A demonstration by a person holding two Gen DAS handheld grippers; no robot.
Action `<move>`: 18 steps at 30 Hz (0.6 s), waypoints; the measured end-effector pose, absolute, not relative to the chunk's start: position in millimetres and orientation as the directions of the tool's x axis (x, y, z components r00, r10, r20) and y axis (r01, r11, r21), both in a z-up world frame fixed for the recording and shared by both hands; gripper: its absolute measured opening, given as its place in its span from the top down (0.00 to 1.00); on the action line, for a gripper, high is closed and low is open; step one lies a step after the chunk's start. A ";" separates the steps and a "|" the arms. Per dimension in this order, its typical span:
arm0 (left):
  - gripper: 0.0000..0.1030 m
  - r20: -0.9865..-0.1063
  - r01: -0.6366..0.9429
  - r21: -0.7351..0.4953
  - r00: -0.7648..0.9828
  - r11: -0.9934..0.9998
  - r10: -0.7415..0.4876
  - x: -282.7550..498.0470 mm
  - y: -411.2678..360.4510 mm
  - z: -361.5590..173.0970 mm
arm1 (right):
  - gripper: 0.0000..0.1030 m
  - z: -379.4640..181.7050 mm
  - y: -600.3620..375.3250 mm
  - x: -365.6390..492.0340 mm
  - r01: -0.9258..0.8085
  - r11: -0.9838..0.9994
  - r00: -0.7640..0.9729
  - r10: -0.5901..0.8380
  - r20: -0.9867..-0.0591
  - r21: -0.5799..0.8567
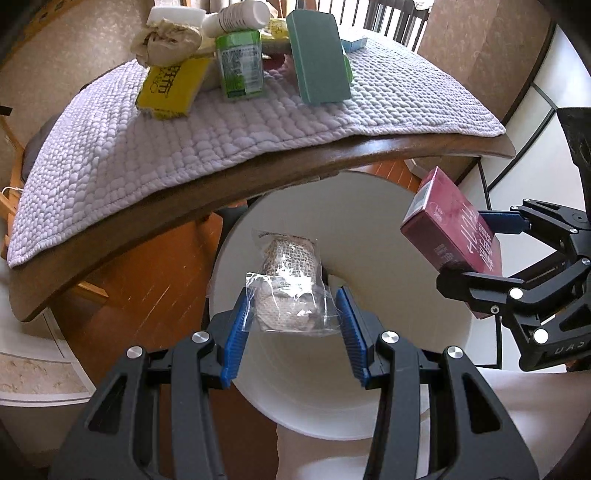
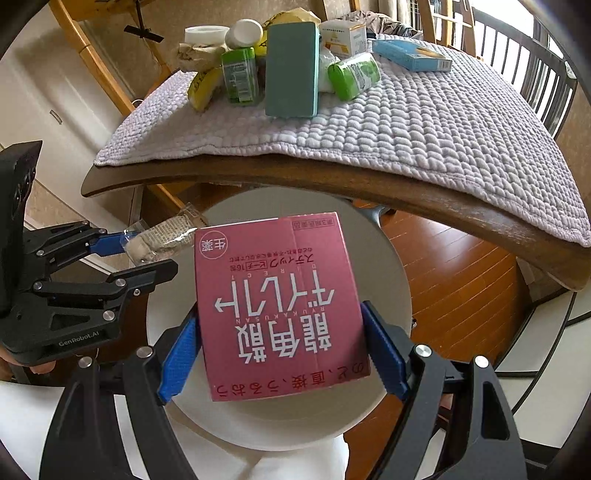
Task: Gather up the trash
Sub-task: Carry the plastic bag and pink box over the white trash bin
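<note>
My left gripper is shut on a clear plastic packet holding a beige gauze roll, hanging over the open mouth of a white bin. In the right wrist view that packet shows at the left in the left gripper. My right gripper is shut on a pink box with white Japanese lettering, also above the white bin. In the left wrist view the pink box sits in the right gripper over the bin's right rim.
A wooden table with a lilac knitted mat carries a pile: yellow packet, green bottle, teal box, crumpled paper, white bottle, blue box. Wooden floor surrounds the bin. Chairs stand behind.
</note>
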State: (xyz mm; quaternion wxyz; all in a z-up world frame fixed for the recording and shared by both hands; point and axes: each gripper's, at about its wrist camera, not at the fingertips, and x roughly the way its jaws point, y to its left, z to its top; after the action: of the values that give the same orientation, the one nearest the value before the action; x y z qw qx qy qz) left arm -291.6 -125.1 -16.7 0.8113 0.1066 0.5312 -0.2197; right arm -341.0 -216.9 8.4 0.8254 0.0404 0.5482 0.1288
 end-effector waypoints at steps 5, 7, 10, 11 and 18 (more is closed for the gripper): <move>0.53 -0.915 0.466 -0.061 0.328 0.883 -0.236 -290.7 -128.6 -24.8 | 0.22 -1.1 -212.2 -336.4 -0.165 0.963 0.354 0.258 -0.899 0.211; 0.53 -0.917 0.465 -0.059 0.323 0.883 -0.232 -289.9 -130.0 -28.2 | 0.22 -4.4 -210.7 -334.5 -0.165 0.963 0.349 0.257 -0.901 0.211; 0.53 -0.921 0.465 -0.057 0.318 0.884 -0.226 -289.3 -132.3 -32.8 | 0.22 -9.0 -208.9 -331.3 -0.163 0.963 0.344 0.257 -0.903 0.212; 0.53 -0.922 0.464 -0.056 0.316 0.884 -0.224 -289.0 -133.5 -34.6 | 0.22 -10.0 -208.0 -329.6 -0.163 0.964 0.342 0.256 -0.904 0.212; 0.53 -0.929 0.465 -0.048 0.305 0.884 -0.211 -285.9 -133.4 -45.1 | 0.22 -19.9 -207.8 -323.7 -0.150 0.965 0.335 0.253 -0.908 0.213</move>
State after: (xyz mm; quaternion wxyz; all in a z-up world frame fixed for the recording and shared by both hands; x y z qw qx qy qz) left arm -285.9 -133.4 -45.1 0.7995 0.1154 0.5503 -0.2115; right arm -323.7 -207.8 -19.9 0.8157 0.0455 0.5633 0.1235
